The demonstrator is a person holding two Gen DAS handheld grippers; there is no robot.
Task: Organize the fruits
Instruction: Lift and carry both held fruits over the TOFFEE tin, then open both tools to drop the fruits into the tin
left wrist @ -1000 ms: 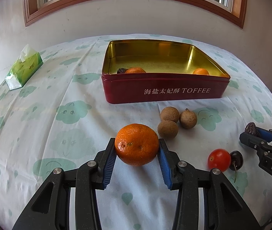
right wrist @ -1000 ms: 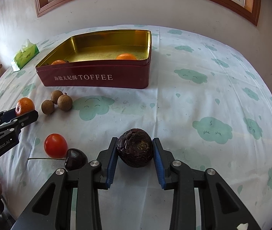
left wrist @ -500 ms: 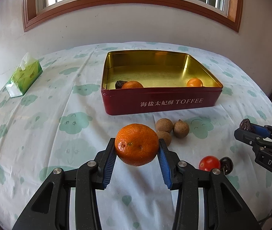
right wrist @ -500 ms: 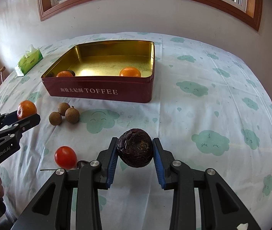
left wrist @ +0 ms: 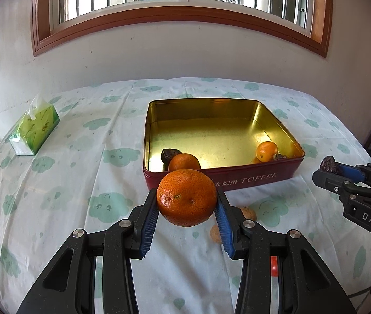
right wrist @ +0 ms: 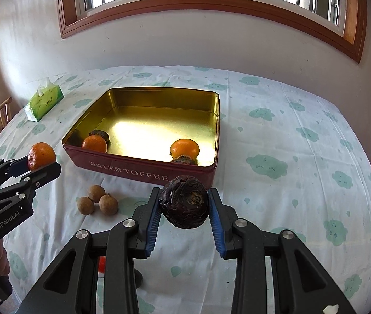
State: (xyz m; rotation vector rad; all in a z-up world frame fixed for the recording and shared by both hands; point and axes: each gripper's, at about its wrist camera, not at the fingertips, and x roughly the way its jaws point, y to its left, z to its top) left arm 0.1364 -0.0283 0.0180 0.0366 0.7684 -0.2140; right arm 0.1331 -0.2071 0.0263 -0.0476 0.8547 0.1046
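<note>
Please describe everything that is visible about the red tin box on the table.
The tin box is a shallow, roughly square metal container with rounded corners, dark red outside and shiny gold inside. Its near wall carries pale lettering: Chinese characters, then the word TOFFEE. It has no lid on and lies flat on the cloud-patterned tablecloth. Inside, near the front wall, lie two oranges, each with a dark wrinkled fruit beside it. No gripper touches it.

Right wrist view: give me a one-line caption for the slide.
Right gripper holds a dark wrinkled fruit above the tablecloth, facing the red toffee tin that already contains fruit.
</note>
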